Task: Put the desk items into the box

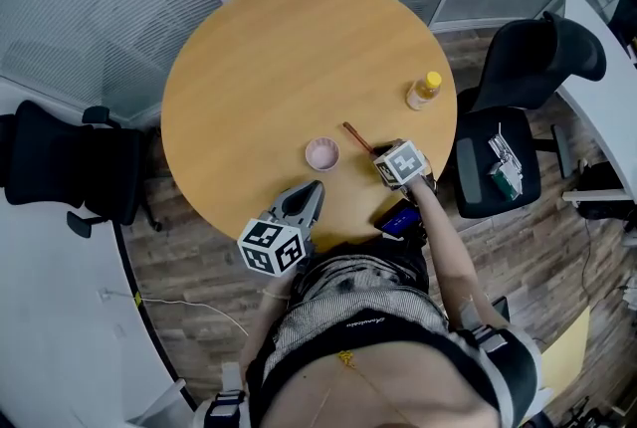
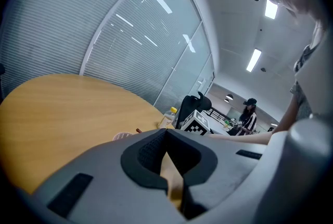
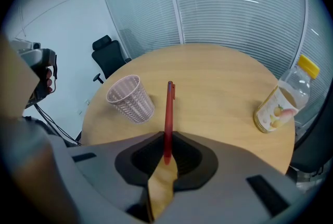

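Note:
My right gripper (image 1: 376, 154) (image 3: 167, 137) is shut on the near end of a red pen (image 1: 353, 133) (image 3: 169, 113), which sticks out ahead over the round wooden table (image 1: 269, 68). A pink mesh cup (image 1: 321, 154) (image 3: 130, 98) stands upright just left of the pen. At the table's right edge is a clear bottle with a yellow cap (image 1: 424, 91) (image 3: 281, 100). By the table's near edge my left gripper (image 1: 314, 189) (image 2: 166, 134) is shut and holds nothing; it points toward the cup (image 2: 123, 136). No box is in view.
A black office chair (image 1: 60, 167) stands left of the table. Another chair (image 1: 528, 68) at the right has small items on its seat (image 1: 503, 167). A blue flat object (image 1: 398, 217) lies below the table edge by my right arm. A person (image 2: 248, 116) stands far off.

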Motion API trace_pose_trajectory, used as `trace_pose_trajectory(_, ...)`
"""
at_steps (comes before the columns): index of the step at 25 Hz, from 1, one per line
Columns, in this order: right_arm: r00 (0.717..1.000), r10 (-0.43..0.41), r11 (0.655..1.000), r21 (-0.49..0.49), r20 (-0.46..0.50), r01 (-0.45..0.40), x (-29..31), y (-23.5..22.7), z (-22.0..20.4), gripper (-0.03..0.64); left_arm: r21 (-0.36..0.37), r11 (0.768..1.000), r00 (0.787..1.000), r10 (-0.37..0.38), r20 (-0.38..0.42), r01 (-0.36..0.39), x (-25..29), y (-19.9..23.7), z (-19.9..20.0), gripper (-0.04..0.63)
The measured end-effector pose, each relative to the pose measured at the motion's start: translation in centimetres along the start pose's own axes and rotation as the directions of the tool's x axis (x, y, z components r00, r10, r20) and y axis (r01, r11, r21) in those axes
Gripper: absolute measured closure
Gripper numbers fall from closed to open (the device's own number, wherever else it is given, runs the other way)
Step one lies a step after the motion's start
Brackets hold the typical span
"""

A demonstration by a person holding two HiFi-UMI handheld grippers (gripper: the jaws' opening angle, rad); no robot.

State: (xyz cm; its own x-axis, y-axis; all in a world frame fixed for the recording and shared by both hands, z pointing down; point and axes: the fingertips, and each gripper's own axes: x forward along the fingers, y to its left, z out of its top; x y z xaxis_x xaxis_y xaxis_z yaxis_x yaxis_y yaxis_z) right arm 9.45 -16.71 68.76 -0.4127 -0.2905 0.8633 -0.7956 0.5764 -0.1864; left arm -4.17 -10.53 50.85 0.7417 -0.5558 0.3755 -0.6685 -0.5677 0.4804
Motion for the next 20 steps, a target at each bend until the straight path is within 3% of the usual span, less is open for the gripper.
trace_pose_trajectory(10, 0.999, -0.021, 1.000, -0.005, 0.047, 0.021, -3.3, 0.0, 1.7, 0.555, -0.018, 0.999, 0.999, 0.040, 0.013, -0.040, -0.6, 0.8, -0.3, 0.577)
trace_pose_trajectory(20, 0.990, -0.012, 0.997, -0.077, 0.138, 0.022, -7.3, 1.9, 5.5, 0.555, -0.028, 0.996, 0.995, 0.086, 0.057, -0.084, -1.3, 1.6, 0.4, 0.577)
